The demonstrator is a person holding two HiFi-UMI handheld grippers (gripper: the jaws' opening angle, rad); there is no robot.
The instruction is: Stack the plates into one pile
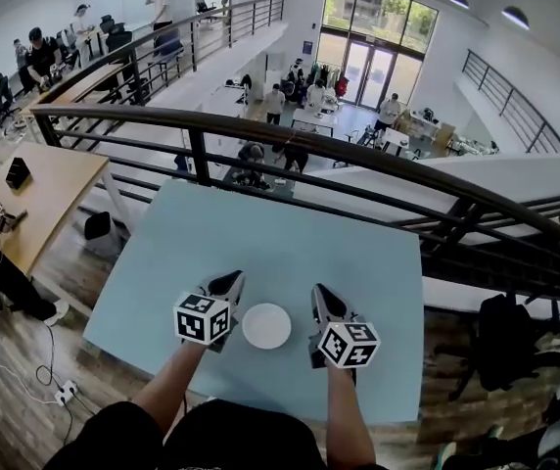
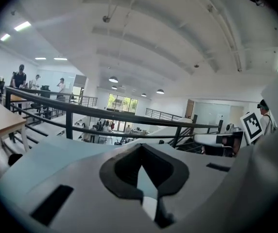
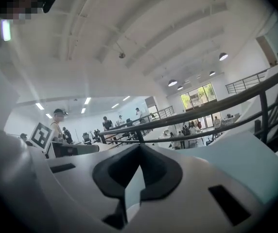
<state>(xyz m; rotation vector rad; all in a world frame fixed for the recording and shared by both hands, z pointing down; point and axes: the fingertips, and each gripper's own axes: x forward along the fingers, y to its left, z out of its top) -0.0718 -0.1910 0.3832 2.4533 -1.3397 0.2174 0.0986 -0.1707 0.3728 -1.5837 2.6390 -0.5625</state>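
Fingers (image 2: pixel 117 171) of the left gripper (image 2: pixel 140 148) are pressed together, their tips meeting in a point with nothing between them. Those of the right gripper (image 3: pixel 139 148) are closed the same way, and they too are empty.

From the head view, both grippers sit in the lower middle of the frame, each held at the end of a bare forearm. The left gripper (image 1: pixel 227 284) is just left of centre and the right gripper (image 1: pixel 321 296) just right of it. Both sets of fingers point toward the top of the frame, and each marker cube faces the camera.

Between the two grippers lies the pile of plates (image 1: pixel 266 325), white and round. It rests on the light blue counter (image 1: pixel 260 233), close to the counter's lower edge. From this angle it reads as a single white disc, and I cannot tell how many plates are in it. Neither gripper touches it; one stands just to each side.

Both gripper views look out over the blue counter rather than down at it, toward a dark metal railing (image 1: pixel 358 155) that crosses the middle of the head view.

Beyond the railing is a lower floor with tables and several people, and tall glass doors show at the top of the frame. A wooden desk (image 1: pixel 50 189) stands at the left edge. A dark backpack (image 1: pixel 500 333) sits on the floor at the lower right. A white power strip (image 1: pixel 65 392) lies on the wooden floor at the lower left.
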